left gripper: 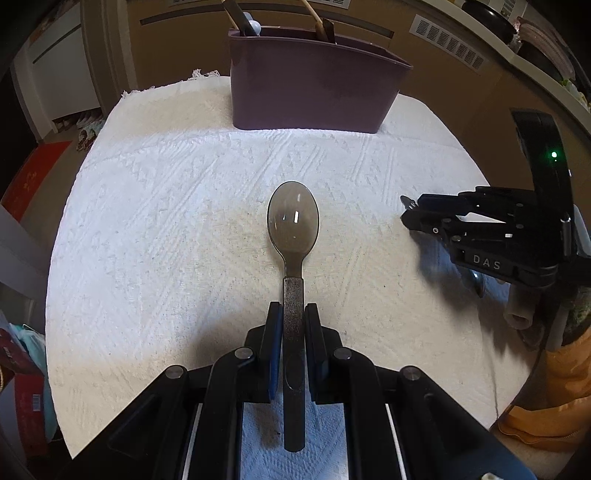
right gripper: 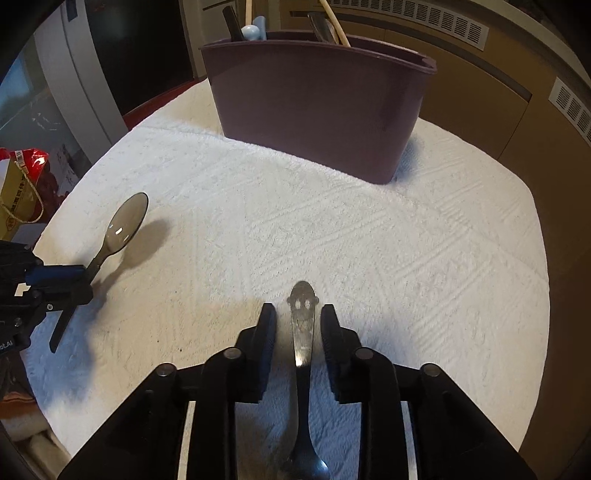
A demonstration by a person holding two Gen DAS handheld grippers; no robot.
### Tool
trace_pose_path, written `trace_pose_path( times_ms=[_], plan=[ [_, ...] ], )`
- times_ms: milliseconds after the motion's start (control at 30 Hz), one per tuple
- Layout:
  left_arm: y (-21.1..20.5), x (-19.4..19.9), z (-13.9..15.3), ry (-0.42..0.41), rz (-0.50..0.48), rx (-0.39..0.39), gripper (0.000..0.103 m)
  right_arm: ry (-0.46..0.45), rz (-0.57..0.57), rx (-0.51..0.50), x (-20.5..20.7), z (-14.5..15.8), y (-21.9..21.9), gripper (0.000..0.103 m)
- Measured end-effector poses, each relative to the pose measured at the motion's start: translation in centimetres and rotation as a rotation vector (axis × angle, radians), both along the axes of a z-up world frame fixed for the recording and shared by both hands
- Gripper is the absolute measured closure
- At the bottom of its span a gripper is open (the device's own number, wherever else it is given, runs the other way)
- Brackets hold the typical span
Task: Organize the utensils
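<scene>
A grey translucent spoon (left gripper: pixel 293 221) sticks forward over the white cloth (left gripper: pixel 166 221), bowl away from me. My left gripper (left gripper: pixel 293 314) is shut on its dark handle. The same spoon (right gripper: pixel 127 221) and left gripper (right gripper: pixel 88 273) show at the left of the right wrist view. A metal spoon (right gripper: pixel 303 332) with a smiling face cut into its handle end lies between the fingers of my right gripper (right gripper: pixel 298 314), which is open, pads clear of it on both sides. The right gripper (left gripper: pixel 404 210) also shows at the right of the left wrist view. A purple utensil holder (right gripper: pixel 317 110) stands at the back.
The holder (left gripper: pixel 314 92) has several utensils standing in it, among them wooden chopsticks (right gripper: pixel 336 22). The cloth covers a round table that falls away on all sides. A red and gold bag (right gripper: pixel 22 184) sits off the left edge. Orange fabric (left gripper: pixel 546 406) lies off the right.
</scene>
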State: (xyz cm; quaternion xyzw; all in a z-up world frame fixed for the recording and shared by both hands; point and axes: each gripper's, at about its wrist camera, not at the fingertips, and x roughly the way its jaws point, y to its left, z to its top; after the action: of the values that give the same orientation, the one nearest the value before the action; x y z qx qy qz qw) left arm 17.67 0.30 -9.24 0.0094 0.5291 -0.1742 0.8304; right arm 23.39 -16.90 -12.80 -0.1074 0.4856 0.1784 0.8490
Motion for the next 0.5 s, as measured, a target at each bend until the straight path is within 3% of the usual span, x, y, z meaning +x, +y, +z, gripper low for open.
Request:
trace_pose_path(
  times_ms=[100, 167, 300, 467, 500],
  plan=[
    [0.1, 0.3, -0.3, 0.007, 0.002, -0.003, 0.093, 0.005, 0.005, -0.011, 0.5, -0.1, 0.4, 0.070],
    [0.1, 0.3, -0.4, 0.008, 0.004, -0.010, 0.093, 0.001, 0.006, -0.030, 0.4, 0.0, 0.6, 0.089],
    [0.3, 0.1, 0.1, -0.005, 0.004, -0.017, 0.093, -0.031, -0.017, -0.025, -0.8, 0.5, 0.1, 0.090],
    [0.2, -0.4, 2.1, -0.061, -0.002, -0.026, 0.093, -0.133, -0.028, 0.024, -3.5, 3.9, -0.5, 0.091],
    [0.1, -0.5, 2.6, -0.077, -0.004, -0.027, 0.093, -0.166, -0.031, 0.037, -4.2, 5.1, -0.7, 0.103]
  ],
)
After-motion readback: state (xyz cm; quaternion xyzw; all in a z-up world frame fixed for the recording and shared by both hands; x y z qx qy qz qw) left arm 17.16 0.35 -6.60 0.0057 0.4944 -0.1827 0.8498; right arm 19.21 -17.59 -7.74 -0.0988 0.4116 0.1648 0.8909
